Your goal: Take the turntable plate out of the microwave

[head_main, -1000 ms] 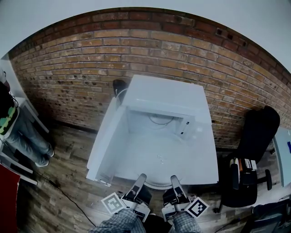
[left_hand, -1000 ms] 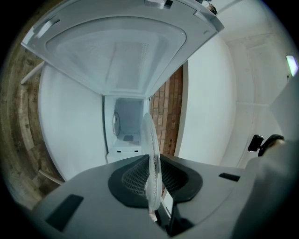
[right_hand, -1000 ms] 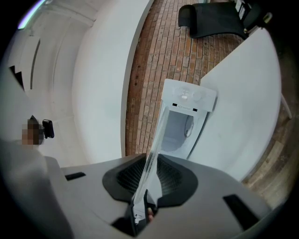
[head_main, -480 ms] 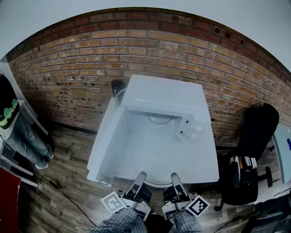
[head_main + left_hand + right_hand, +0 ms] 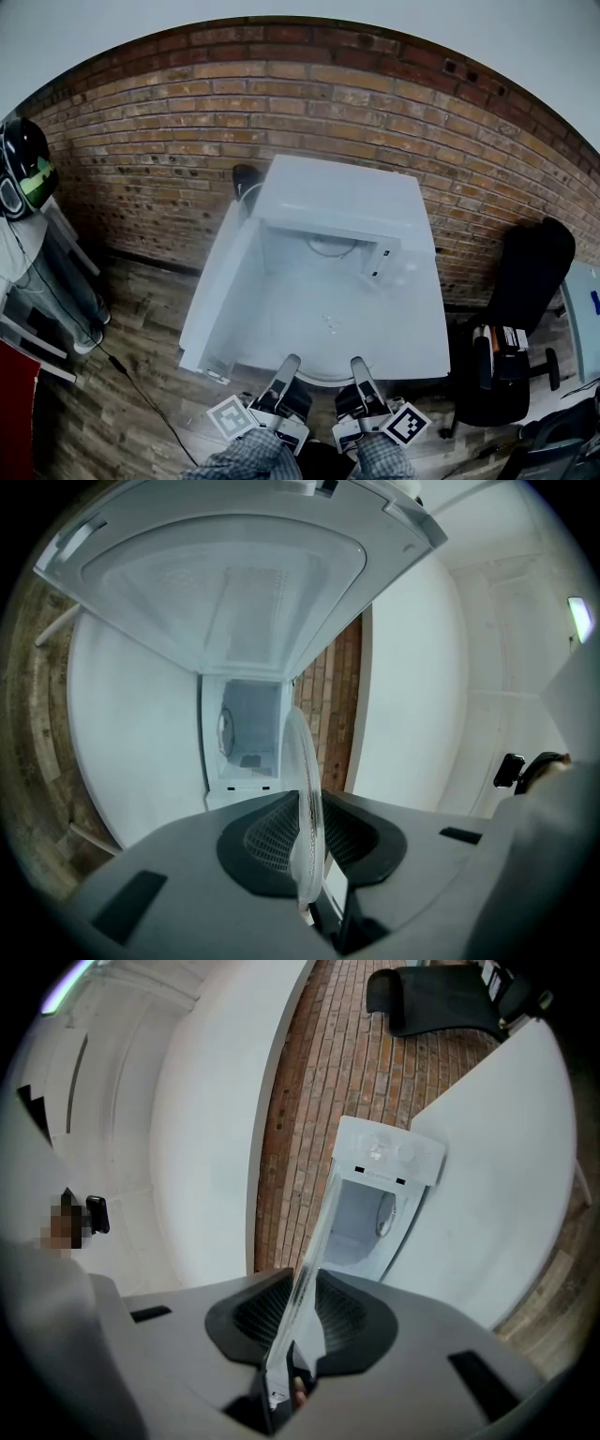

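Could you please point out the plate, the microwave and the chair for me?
plate [image 5: 305, 803], left gripper view, on its rim, seen edge-on.
microwave [image 5: 342, 197], head view, on its top panel.
chair [image 5: 530, 267], head view, on its backrest.

- The left gripper [image 5: 307, 844] had its jaws closed on the rim of the glass plate [image 5: 306, 780], dark ribbed pads [image 5: 264, 841] pressing each face.
- The plate stood edge-on between them.
- Beyond it, the microwave [image 5: 242, 735] stood open, cavity in view.
- Its door [image 5: 225, 583] spread across the top.
- A strip of brick wall [image 5: 334, 710] showed beside the microwave.
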### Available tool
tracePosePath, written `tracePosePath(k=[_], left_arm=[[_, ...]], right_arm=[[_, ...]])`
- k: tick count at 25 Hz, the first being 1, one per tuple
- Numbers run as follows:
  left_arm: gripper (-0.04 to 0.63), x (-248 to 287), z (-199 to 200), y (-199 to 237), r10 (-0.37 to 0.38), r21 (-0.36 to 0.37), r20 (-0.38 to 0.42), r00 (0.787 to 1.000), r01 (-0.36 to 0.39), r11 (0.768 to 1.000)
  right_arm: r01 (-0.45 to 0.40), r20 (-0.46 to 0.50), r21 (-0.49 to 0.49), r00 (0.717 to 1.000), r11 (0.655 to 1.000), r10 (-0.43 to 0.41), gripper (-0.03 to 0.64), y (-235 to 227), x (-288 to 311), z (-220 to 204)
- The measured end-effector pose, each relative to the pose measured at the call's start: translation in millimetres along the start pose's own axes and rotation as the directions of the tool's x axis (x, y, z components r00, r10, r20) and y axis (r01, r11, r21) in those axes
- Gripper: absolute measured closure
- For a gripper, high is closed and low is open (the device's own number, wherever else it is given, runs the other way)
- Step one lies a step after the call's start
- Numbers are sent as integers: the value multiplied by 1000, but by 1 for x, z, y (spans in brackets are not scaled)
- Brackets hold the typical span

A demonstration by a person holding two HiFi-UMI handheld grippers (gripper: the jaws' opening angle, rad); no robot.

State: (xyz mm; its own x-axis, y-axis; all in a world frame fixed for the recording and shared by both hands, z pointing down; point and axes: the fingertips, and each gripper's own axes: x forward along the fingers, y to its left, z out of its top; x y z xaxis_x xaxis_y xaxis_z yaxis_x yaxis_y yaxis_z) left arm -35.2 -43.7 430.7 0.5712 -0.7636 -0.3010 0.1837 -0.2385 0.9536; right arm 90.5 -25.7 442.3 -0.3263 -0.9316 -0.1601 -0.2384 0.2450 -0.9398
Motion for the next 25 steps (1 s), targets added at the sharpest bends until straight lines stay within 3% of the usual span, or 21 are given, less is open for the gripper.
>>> tracePosePath(k=[25], left_arm=[[538,2,1,-1,-16,-6,11,1000,17,1000]], right_arm=[[2,-6,22,1000,1000,-2,540,-1,2,0]])
